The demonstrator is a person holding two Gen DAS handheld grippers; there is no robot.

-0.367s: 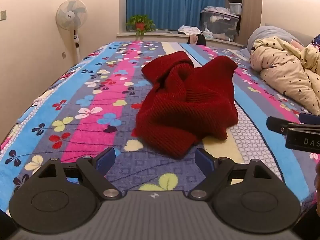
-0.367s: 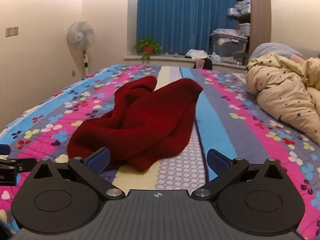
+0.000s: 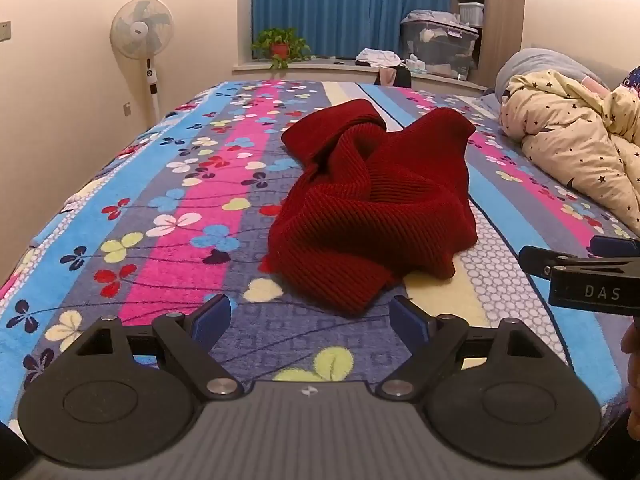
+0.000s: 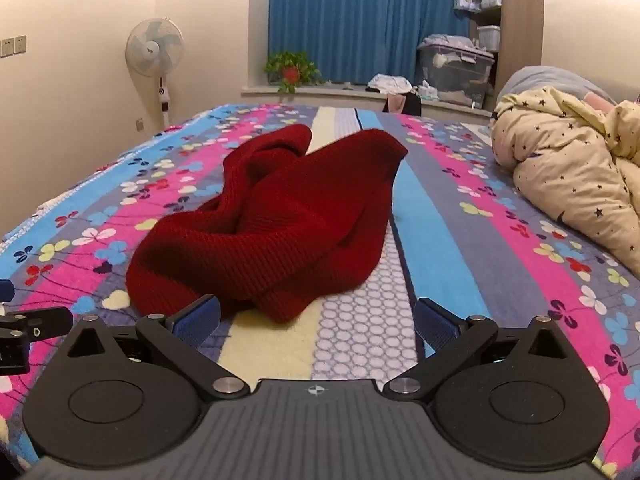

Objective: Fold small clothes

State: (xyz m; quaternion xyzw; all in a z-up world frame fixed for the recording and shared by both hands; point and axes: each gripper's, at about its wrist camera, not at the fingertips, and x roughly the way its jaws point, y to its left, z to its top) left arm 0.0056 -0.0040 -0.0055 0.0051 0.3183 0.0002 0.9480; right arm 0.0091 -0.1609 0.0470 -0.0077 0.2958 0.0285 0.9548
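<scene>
Red ribbed knit, the sweater [image 3: 372, 208] lay crumpled on the bed [image 3: 168, 208] just ahead of both tongs, untouched. My left tongs [image 3: 312, 320] and right tongs [image 4: 316, 320] both stood wide and empty, the nearest hem close before them. To my mind, the job was to find two true corners, pinch only one layer each, then spread it flat before any fold.

You have one red ribbed knit sweater [image 3: 372, 208] lying crumpled on the striped flowered blanket [image 3: 168, 216], unfolded. It sits in a twisted heap, folds piled over each other, one thick edge nearest you and a rounded part farther back
</scene>
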